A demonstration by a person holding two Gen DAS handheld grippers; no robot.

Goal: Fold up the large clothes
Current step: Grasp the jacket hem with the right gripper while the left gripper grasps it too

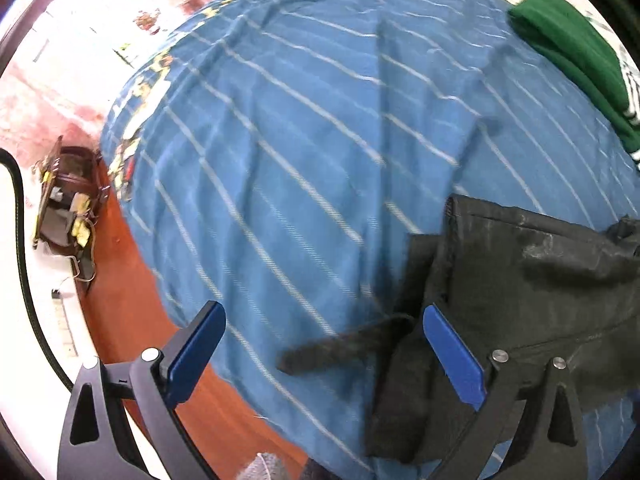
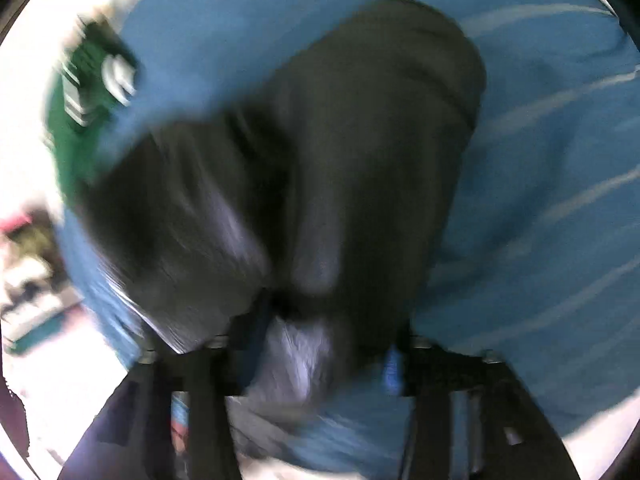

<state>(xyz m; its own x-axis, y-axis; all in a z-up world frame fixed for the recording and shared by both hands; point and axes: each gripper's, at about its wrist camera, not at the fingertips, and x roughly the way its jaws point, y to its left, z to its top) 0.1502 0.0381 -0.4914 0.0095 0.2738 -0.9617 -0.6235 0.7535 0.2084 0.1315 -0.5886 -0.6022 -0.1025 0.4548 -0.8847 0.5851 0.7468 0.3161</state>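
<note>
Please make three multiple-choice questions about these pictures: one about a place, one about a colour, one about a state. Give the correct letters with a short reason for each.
1. Where does the green garment lie in the left wrist view?
A. Upper right, on the far side of the blue sheet
B. Between the gripper fingers
C. On the floor at the left

2. What colour are the sheet's stripes?
A. Red
B. White
C. Black

3. How is the left gripper?
A. Shut on the green garment
B. Shut on the sheet
C. Open

Answers:
1 A, it sits near the top right edge, on the sheet.
2 B, thin pale lines cross the blue cloth.
3 C, its blue pads stand wide apart, with the black garment beside the right-hand pad.
</note>
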